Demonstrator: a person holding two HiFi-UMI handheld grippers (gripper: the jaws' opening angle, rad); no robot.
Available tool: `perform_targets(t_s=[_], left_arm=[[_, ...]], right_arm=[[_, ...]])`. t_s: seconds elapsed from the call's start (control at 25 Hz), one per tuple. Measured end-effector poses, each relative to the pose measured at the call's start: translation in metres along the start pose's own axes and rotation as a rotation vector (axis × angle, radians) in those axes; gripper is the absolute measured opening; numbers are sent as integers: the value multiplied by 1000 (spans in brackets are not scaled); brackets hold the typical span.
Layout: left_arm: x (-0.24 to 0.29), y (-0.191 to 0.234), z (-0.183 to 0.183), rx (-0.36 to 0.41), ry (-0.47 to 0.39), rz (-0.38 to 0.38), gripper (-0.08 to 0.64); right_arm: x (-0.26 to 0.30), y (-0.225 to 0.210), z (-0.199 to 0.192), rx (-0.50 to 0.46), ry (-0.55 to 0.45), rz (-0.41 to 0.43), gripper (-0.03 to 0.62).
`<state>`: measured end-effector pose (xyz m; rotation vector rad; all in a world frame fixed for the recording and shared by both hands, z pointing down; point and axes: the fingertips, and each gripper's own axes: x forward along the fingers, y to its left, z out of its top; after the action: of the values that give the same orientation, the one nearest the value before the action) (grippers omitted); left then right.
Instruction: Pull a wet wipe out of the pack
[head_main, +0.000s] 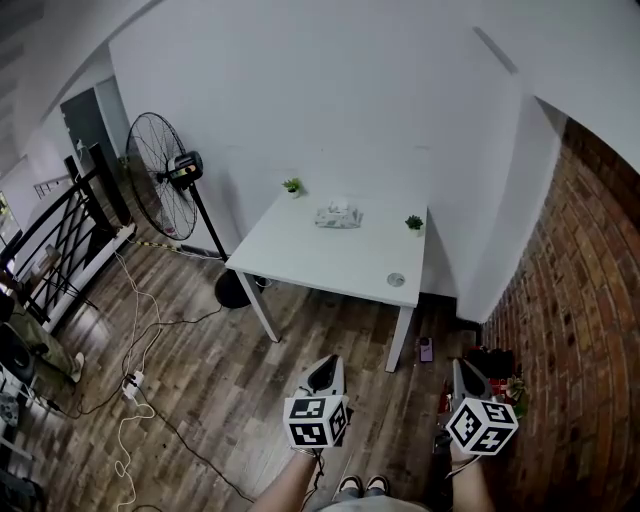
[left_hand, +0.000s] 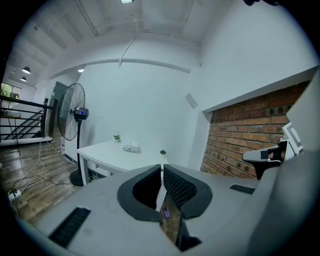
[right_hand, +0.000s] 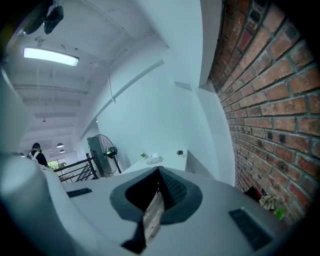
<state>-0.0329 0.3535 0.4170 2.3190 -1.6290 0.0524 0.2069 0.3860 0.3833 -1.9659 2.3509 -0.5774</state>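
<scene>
Head view: pale soft plastic wet-wipe pack (head_main: 338, 216) on white rectangular table (head_main: 300, 255), well apart from left gripper (head_main: 327, 364) and right gripper (head_main: 461, 368), both pressed together, empty. Probably light, limp; pinch the wipe protruding on top.

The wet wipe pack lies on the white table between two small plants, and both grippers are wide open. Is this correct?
No: the left gripper and the right gripper are shut, empty, as each gripper's own view shows. The wet wipe pack does lie on the white table between the two plants.
</scene>
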Motion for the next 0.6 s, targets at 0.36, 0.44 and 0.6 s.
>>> perform_targets(t_s=[0.36,0.44,0.6], left_arm=[[7,9,5,-25,-12,14,52],[8,10,5,-30,-14,17,57],[10,12,6,-35,-17,11,106]], right_arm=[[-2,-4,6,-22,0,-21,2],[-4,-6,6,-24,0,-30,2],[-7,-9,7,-23,-3,-48,2]])
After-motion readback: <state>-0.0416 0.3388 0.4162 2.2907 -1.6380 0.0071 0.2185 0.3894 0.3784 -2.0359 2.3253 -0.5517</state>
